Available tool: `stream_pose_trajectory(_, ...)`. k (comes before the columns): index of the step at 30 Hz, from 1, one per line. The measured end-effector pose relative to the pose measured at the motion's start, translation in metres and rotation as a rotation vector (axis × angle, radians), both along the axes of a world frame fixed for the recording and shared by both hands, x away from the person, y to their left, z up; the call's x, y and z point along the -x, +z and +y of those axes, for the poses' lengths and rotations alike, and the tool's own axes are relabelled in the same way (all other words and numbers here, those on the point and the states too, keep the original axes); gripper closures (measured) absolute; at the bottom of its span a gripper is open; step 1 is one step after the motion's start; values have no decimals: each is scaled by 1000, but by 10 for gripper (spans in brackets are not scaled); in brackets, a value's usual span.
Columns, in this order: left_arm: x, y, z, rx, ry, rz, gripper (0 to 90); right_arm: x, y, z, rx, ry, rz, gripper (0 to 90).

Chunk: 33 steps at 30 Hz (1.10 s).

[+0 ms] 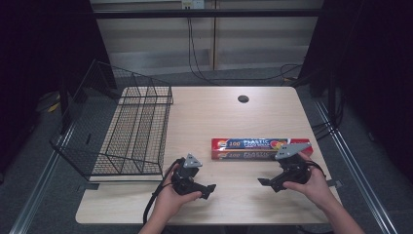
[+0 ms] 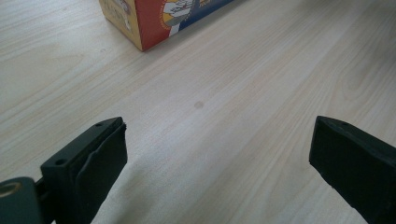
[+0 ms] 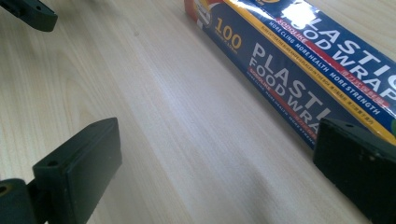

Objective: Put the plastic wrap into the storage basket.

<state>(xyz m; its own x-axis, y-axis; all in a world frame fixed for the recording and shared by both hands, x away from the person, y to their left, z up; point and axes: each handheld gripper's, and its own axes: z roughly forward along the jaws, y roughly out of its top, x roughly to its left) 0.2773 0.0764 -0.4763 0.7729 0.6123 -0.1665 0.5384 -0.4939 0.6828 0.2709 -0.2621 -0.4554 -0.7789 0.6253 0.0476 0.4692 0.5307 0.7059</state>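
Thing in hand: a long plastic food wrap box [image 1: 258, 148] lies flat on the desk [image 1: 219, 117], well apart from the wire basket [image 1: 131, 131] and to the right of it.
Long axis: the box runs side to side across the desk, with its left end toward the basket.
Right claw [image 1: 265, 184]: just in front of the box's right half, on the person's side; the hand holding it sits close beside that end. Its jaws are spread wide with nothing between them, and in the right gripper view the box [image 3: 299, 70] lies just ahead and to one side.
Left claw [image 1: 210, 190]: in front of the box's left end and a little farther off, between box and basket. Its jaws also stand spread and empty; the left gripper view catches a corner of the box [image 2: 154, 21] ahead.
Nearer hand: the right, by judgement, so the reach to the box looks likeliest from there.
Container: the basket stands open-topped at the box's far left, with nothing visible inside.
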Motion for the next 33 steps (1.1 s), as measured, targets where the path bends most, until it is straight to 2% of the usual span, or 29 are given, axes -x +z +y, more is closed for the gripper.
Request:
stream_pose_trajectory(2, 0, 1, 0, -12, -9, 2, 42, 0, 0, 0, -1, 1, 3, 11)
stream_pose_trajectory(5, 0, 0, 0, 0, -16, 0, 41, -1, 0, 1, 7, 4, 4, 11)
stream_pose_trajectory(7, 0, 1, -1, 7, -4, -3, 42, -2, 0, 1, -5, 6, 6, 11)
stream_pose_trajectory(9, 0, 1, 0, -1, -12, -2, 41, -2, 2, 1, -2, 1, 3, 12)
stream_pose_trajectory(12, 0, 0, 0, 9, -15, 3, 42, -5, 4, 0, 1, -4, 0, 12)
stream_pose_trajectory(18, 0, 2, -2, 10, -11, 13, 41, -11, 9, -1, -16, -13, -2, 17)
stream_pose_trajectory(19, -1, 2, -1, 3, -22, 16, 41, -12, 10, -1, -12, -17, -4, 17)
stream_pose_trajectory(21, -1, 1, -3, 22, -11, 17, 41, -15, 11, -2, -2, -15, -6, 18)
stream_pose_trajectory(23, -2, 2, -2, 14, -18, 16, 41, -19, 12, -2, 4, -15, 3, 19)
stream_pose_trajectory(24, -2, 1, -2, 26, -16, 13, 41, -21, 12, -3, 12, -17, 5, 19)
stream_pose_trajectory(33, 0, 1, -2, 13, -24, 22, 41, -39, 17, -2, 33, -10, 15, 18)
